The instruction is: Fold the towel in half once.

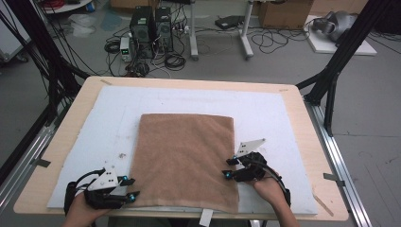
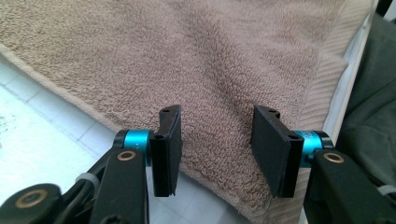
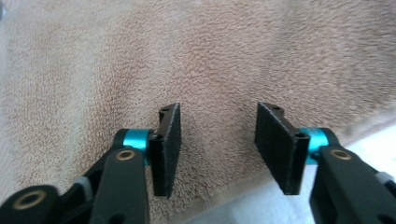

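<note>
At the near edge of the desk, two hand-held grippers flank a brown towel. Left gripper sits at the towel's near left corner; in the left gripper view its jaws stand about half open, straddling the towel's edge, pads off the cloth, nothing held. Right gripper sits at the towel's right edge, a little farther up; in the right gripper view its jaws are likewise about half open over the pile, with the edge just below, gripping nothing.

Towel lies flat on a white foam mat that covers most of the desk. It looks folded, with a ribbed hem at the near edge. Judgement: both grippers are set at opposite edges so the cloth can be taken at two points at once and lifted or folded evenly.

Beyond the desk: computer towers and loose cables on the floor.
</note>
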Demonstrator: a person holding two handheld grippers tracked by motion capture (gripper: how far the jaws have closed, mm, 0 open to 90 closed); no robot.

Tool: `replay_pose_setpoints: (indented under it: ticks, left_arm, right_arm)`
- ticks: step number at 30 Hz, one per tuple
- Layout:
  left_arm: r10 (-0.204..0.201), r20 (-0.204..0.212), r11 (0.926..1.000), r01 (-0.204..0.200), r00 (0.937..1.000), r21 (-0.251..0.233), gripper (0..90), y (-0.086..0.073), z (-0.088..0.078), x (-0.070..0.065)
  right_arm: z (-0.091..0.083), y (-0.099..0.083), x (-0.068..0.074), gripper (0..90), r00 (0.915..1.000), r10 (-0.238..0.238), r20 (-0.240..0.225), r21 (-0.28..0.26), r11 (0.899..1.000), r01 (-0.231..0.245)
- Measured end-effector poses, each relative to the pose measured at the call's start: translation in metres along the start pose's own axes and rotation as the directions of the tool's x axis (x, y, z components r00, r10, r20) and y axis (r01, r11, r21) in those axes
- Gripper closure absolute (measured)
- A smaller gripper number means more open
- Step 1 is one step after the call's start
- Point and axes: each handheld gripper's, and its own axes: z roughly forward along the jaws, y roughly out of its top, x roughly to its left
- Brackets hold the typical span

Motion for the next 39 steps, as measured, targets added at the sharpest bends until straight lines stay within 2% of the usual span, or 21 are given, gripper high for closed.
replay_pose_setpoints:
  ticks: [2,3,6,9,13,17,18,21,22,23,24,25,27,28,30,33,35,36,37,38,39]
  left_arm:
    - [-0.014,-0.010,0.9997,0.014,0.9999,-0.018,52.3,0.002,-0.003,0.004]
    - [-0.017,-0.016,0.9996,0.017,0.9997,-0.023,52.2,0.003,-0.004,0.005]
    - [-0.024,-0.023,0.9996,0.023,0.9995,-0.018,52.2,0.002,-0.003,0.008]
    - [-0.019,-0.028,0.9998,0.019,0.9994,0.008,52.2,-0.002,0.002,0.006]
    - [-0.027,-0.037,0.9996,0.027,0.9989,-0.003,51.8,-0.005,0.002,0.005]
    - [-0.039,-0.037,0.9992,0.039,0.9986,-0.001,51.9,-0.007,0.001,0.008]
    - [-0.042,-0.037,0.9991,0.042,0.9984,-0.002,51.8,-0.008,0.001,0.008]
    - [-0.057,-0.031,0.9984,0.057,0.9979,-0.003,51.3,-0.008,0.001,0.010]
    - [-0.062,-0.033,0.9981,0.062,0.9975,-0.005,51.0,-0.007,0.000,0.010]
    - [-0.063,-0.034,0.9980,0.063,0.9974,-0.011,50.7,-0.005,-0.001,0.010]
    - [-0.068,-0.036,0.9974,0.068,0.9970,-0.025,50.7,-0.002,-0.002,0.011]
    - [-0.075,-0.039,0.9965,0.073,0.9964,-0.040,50.7,0.001,-0.003,0.014]
    - [-0.094,-0.060,0.9939,0.091,0.9937,-0.062,50.8,0.010,-0.003,0.023]
    - [-0.115,-0.080,0.9914,0.109,0.9902,-0.073,50.9,0.015,-0.003,0.030]
    - [-0.154,-0.134,0.9844,0.140,0.9790,-0.106,51.5,0.027,-0.001,0.049]
    - [-0.184,-0.197,0.9779,0.159,0.9630,-0.136,54.1,0.046,0.004,0.076]
    - [-0.204,-0.221,0.9721,0.171,0.9537,-0.160,54.9,0.061,0.010,0.095]
    - [-0.232,-0.213,0.9640,0.196,0.9489,-0.180,56.5,0.070,0.014,0.108]
    - [-0.240,-0.218,0.9622,0.202,0.9459,-0.183,57.9,0.075,0.017,0.115]
    - [-0.233,-0.253,0.9665,0.195,0.9390,-0.167,58.6,0.083,0.023,0.126]
    - [-0.235,-0.265,0.9680,0.201,0.9351,-0.150,59.2,0.087,0.028,0.133]
  right_arm:
    - [-0.004,0.000,0.002,50.3,0.9996,0.006,-0.027,-0.035,0.999,-0.007]
    - [-0.006,0.000,0.006,51.1,0.9986,-0.008,-0.052,-0.060,0.998,0.005]
    - [-0.009,-0.002,0.016,53.5,0.9928,-0.042,-0.112,-0.063,0.997,0.036]
    - [-0.007,-0.008,0.027,53.3,0.9878,-0.059,-0.144,-0.049,0.997,0.052]
    - [-0.002,-0.016,0.033,55.1,0.9876,-0.085,-0.132,-0.022,0.996,0.082]
    - [-0.005,-0.018,0.036,71.6,0.9860,-0.136,-0.096,-0.010,0.991,0.136]
    - [-0.006,-0.018,0.036,76.0,0.9859,-0.138,-0.095,-0.006,0.990,0.138]
    - [-0.009,-0.019,0.033,80.3,0.9839,-0.134,-0.118,-0.001,0.991,0.135]
    - [-0.009,-0.019,0.031,79.8,0.9836,-0.126,-0.128,0.000,0.992,0.128]
    - [-0.010,-0.018,0.031,74.8,0.9832,-0.122,-0.136,0.003,0.992,0.124]
    - [-0.010,-0.015,0.030,65.8,0.9832,-0.113,-0.143,0.001,0.993,0.114]
    - [-0.012,-0.012,0.028,62.8,0.9874,-0.091,-0.129,-0.015,0.996,0.090]
    - [-0.019,-0.004,0.021,60.0,0.9922,-0.086,-0.091,-0.072,0.994,0.079]
    - [-0.022,0.002,0.016,58.6,0.9960,-0.065,-0.061,-0.078,0.995,0.060]
    - [-0.026,0.017,-0.001,56.3,0.9990,-0.044,0.008,-0.088,0.995,0.044]
    - [-0.026,0.033,-0.027,55.4,0.9977,-0.004,0.068,-0.131,0.991,0.013]
    - [-0.024,0.043,-0.045,54.5,0.9941,0.034,0.103,-0.146,0.989,-0.018]
    - [-0.021,0.047,-0.053,53.9,0.9924,0.048,0.113,-0.152,0.988,-0.030]
    - [-0.018,0.052,-0.064,53.3,0.9889,0.057,0.137,-0.145,0.989,-0.037]
    - [-0.015,0.055,-0.071,53.2,0.9867,0.068,0.148,-0.141,0.989,-0.046]
    - [-0.011,0.059,-0.081,53.1,0.9817,0.079,0.173,-0.127,0.990,-0.058]
